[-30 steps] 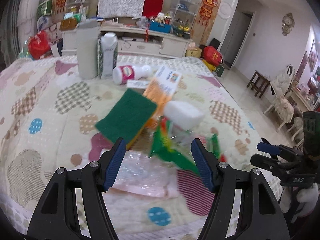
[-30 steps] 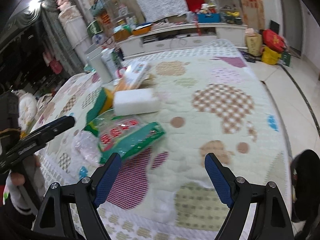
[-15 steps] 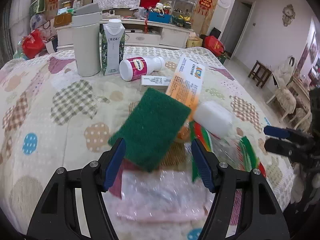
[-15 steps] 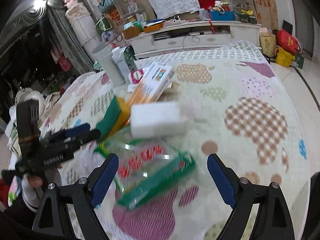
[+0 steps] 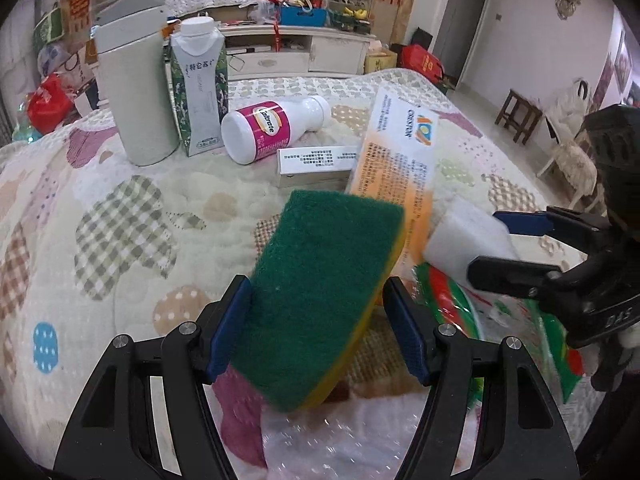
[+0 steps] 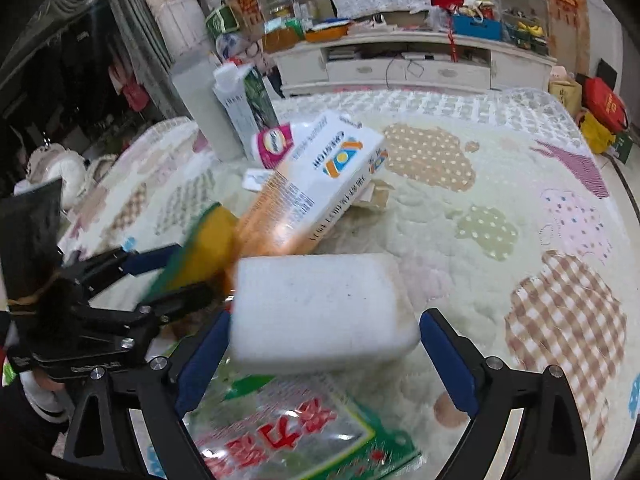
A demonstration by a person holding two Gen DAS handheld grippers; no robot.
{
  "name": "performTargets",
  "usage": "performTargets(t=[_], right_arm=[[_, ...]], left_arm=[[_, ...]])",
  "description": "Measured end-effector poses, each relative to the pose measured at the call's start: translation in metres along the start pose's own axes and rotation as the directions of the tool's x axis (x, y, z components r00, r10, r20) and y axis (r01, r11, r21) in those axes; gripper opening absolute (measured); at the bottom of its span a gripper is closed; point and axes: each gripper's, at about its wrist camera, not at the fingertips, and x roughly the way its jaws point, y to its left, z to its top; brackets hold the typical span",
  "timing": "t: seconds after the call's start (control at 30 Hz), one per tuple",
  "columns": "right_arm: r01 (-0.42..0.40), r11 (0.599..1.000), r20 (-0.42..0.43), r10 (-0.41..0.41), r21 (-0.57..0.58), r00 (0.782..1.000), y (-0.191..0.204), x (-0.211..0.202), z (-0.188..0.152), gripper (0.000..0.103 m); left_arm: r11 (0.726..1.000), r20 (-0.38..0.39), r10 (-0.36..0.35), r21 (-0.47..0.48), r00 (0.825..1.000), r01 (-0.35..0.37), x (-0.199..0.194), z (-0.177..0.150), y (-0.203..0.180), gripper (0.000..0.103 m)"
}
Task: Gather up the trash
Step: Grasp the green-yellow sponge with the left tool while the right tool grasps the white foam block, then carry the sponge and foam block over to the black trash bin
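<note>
My left gripper (image 5: pixel 318 320) is open, its jaws on either side of a green and yellow scouring sponge (image 5: pixel 320 296) that lies tilted on the quilt. My right gripper (image 6: pixel 324 356) is open around a white foam block (image 6: pixel 320 312). It also shows in the left wrist view (image 5: pixel 516 246), at the white block (image 5: pixel 468 240). A green and red plastic wrapper (image 6: pixel 292 436) lies under the right gripper. A clear plastic bag (image 5: pixel 340 440) lies under the left one. An orange and white carton (image 5: pixel 404 168) leans behind the sponge.
At the back of the quilt (image 5: pixel 120 216) stand a grey lidded bin (image 5: pixel 134 88) and a milk carton (image 5: pixel 198 84). A white pill bottle (image 5: pixel 272 128) and a small white box (image 5: pixel 316 166) lie beside them. The bed edge drops to the floor on the right.
Both grippers have moved forward over the pile. The left now straddles the green sponge and the right now straddles the white block. Both stay open.
</note>
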Motion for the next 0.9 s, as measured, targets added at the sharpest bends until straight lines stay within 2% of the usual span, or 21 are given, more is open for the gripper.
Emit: performTargets(t=[0.1, 0.17, 0.2, 0.23, 0.4, 0.53, 0.7, 0.9], right_arm=[[-0.053, 0.998, -0.018, 0.054, 0.041, 0.998, -0.009, 0.012, 0.000, 0.089], [-0.083, 0.995, 0.006, 0.083, 0.062, 0.997, -0.013, 0.012, -0.002, 0.087], [-0.083, 0.995, 0.021, 0.081, 0.060, 0.996, -0.013, 0.010, -0.003, 0.087], [-0.076, 0.996, 0.035, 0.074, 0.054, 0.997, -0.012, 0.007, -0.005, 0.087], [-0.071, 0.997, 0.106, 0.068, 0.025, 0.992, -0.007, -0.024, -0.009, 0.086], [-0.064, 0.998, 0.148, 0.060, 0.021, 0.987, -0.004, -0.054, -0.017, 0.087], [-0.037, 0.999, 0.156, 0.035, 0.013, 0.987, -0.006, -0.083, -0.038, 0.087], [0.005, 1.000, 0.181, -0.008, 0.019, 0.983, -0.012, -0.120, -0.066, 0.087]], left_arm=[[1.000, -0.015, -0.009, -0.020, 1.000, 0.008, 0.008, 0.003, 0.006, 0.067], [0.999, -0.012, -0.022, -0.047, 1.000, 0.021, 0.009, 0.003, 0.011, 0.066], [0.998, -0.006, -0.026, -0.060, 1.000, 0.026, 0.008, 0.003, 0.013, 0.064], [0.997, 0.004, -0.026, -0.075, 1.000, 0.026, 0.006, 0.003, 0.016, 0.051], [0.990, 0.036, -0.018, -0.141, 0.999, 0.023, -0.016, 0.001, 0.025, 0.036], [0.987, 0.064, -0.014, -0.159, 0.998, 0.024, -0.041, -0.001, 0.018, 0.026], [0.992, 0.093, -0.013, -0.121, 0.996, 0.024, -0.071, -0.006, -0.012, 0.025], [0.996, 0.128, -0.055, -0.069, 0.990, 0.064, -0.096, -0.012, -0.058, 0.023]])
